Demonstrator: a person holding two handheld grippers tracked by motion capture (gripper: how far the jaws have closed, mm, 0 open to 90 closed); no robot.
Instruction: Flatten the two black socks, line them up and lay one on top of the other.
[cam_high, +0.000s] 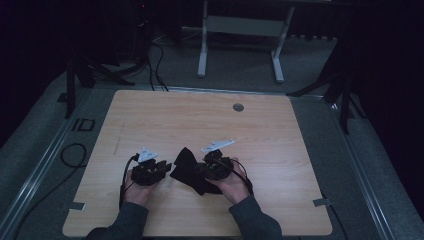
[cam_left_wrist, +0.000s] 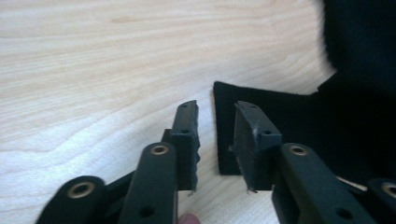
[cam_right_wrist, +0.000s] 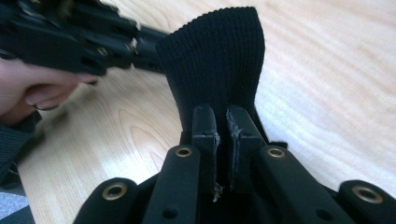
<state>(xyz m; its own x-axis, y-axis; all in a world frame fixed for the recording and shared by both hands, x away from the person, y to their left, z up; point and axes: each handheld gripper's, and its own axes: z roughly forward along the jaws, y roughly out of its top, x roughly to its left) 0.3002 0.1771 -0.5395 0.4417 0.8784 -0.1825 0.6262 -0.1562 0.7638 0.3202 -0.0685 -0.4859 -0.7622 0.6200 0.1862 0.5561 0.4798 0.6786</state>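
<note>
Black knit cloth (cam_high: 189, 170), ribbed, probably a sock or sleeve, sits near the front middle of the wooden table (cam_high: 200, 120), between the 2 grippers. Part of it lies flat on the wood, part is lifted up into a standing flap.

Right gripper (cam_right_wrist: 222, 122): jaws pinched tight on the cloth, fabric rising straight out from between the pads (cam_right_wrist: 205, 126) in the right gripper view. Solid grip, no visible gap.

Left gripper (cam_left_wrist: 217, 140): jaws about half open, nothing between them yet. In the left gripper view a flat corner of the cloth lies on the table just beyond the tips, roughly lined up with the gap. Pads (cam_left_wrist: 189, 135) not touching fabric as far as I can tell.

Risks from here, my read:
- Left jaws close short of the corner and bite air, or scrape the wood, since the edge lies flat with nothing to get under.
- Left catches only 1 layer or a few threads; cloth slips out once both hands pull apart.
- Right hand lifts or shifts while left is closing, dragging the corner out of line.
- Black cloth against black jaws, dim room: hard to judge overlap from the high view, where the left gripper (cam_high: 150, 170) sits just beside the cloth's edge.
</note>
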